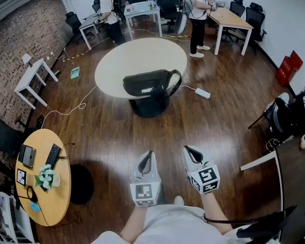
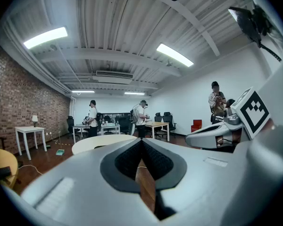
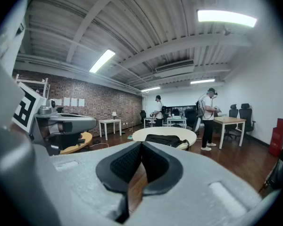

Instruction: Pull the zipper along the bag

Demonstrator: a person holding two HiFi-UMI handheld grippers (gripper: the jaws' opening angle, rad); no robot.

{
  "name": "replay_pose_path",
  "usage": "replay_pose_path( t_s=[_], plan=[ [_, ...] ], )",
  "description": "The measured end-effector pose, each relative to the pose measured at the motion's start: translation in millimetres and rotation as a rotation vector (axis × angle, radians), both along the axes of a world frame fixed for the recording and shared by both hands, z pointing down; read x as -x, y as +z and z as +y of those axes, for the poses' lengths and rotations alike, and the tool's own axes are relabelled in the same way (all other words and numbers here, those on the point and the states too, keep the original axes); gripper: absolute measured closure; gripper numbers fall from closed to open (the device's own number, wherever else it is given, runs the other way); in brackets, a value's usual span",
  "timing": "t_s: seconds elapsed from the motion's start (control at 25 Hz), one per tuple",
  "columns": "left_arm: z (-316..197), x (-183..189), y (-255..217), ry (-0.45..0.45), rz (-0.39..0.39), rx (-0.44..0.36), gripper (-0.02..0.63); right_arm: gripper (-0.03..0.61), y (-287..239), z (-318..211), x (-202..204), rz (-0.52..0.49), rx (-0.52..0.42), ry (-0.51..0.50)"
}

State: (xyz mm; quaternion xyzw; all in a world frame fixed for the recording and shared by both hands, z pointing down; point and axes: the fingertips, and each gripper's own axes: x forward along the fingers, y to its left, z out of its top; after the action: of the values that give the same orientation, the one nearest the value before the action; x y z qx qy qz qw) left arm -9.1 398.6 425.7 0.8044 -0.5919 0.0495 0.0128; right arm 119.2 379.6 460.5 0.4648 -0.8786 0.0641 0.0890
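Bag point(image 1: 148, 83), black w/ a white logo on its side, lies on the round table point(image 1: 122, 60), at the table edge nearest you, w/ its strap point(image 1: 178, 81) looping out past that edge. The zip is too small to make out. Your left gripper point(image 1: 148, 154) and right gripper point(image 1: 189, 149) both sit well short of the table, over the wood floor point(image 1: 107, 131). They're side by side, not touching, tips aimed toward the table. In the left gripper view the jaws are pressed together w/ nothing btwn them. Same in the right gripper view: jaws closed tip to tip, empty, w/ the table and the bag on it showing straight ahead beyond the tips. A white power strip point(image 1: 203, 93) lies on the floor just right of the table, its cable running toward the table's dark base point(image 1: 150, 108). Two ppl stand beyond the table's far side, one point(image 1: 108, 11) off to the left by some desks, the other point(image 1: 197, 17) off to the right. Left of the table & nearer you stands a small wooden table point(image 1: 53, 197) w/ a keyboard point(image 1: 53, 156) on it.
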Motion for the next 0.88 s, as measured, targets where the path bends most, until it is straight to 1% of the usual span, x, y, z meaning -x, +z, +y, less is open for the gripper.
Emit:
replay_pose_path(
  t_s=[0.12,0.24,0.44,0.56,0.64,0.72,0.8,0.88],
  plan=[
    [-71,7,4,0.004,0.012,-0.025,0.597,0.587,8,-68,2,0.021,0.000,0.004],
    [-144,22,4,0.024,0.022,-0.030,0.597,0.587,10,-136,14,0.035,0.004,0.009],
    [-262,56,-17,0.059,0.042,-0.056,0.597,0.587,-12,-245,44,0.057,-0.026,0.004],
    [-320,67,-19,0.087,0.035,-0.060,0.597,0.588,-7,-298,53,0.073,-0.015,0.025],
    [-357,75,-11,0.087,0.035,-0.038,0.597,0.586,2,-330,58,0.082,0.007,0.028],
    [-386,77,4,0.088,0.042,0.013,0.597,0.588,10,-356,58,0.080,0.034,0.036],
    [-410,68,20,0.106,0.038,0.053,0.597,0.588,19,-385,50,0.077,0.054,0.044],
    [-439,53,32,0.119,0.024,0.070,0.597,0.586,28,-424,39,0.079,0.062,0.037]
  ],
)
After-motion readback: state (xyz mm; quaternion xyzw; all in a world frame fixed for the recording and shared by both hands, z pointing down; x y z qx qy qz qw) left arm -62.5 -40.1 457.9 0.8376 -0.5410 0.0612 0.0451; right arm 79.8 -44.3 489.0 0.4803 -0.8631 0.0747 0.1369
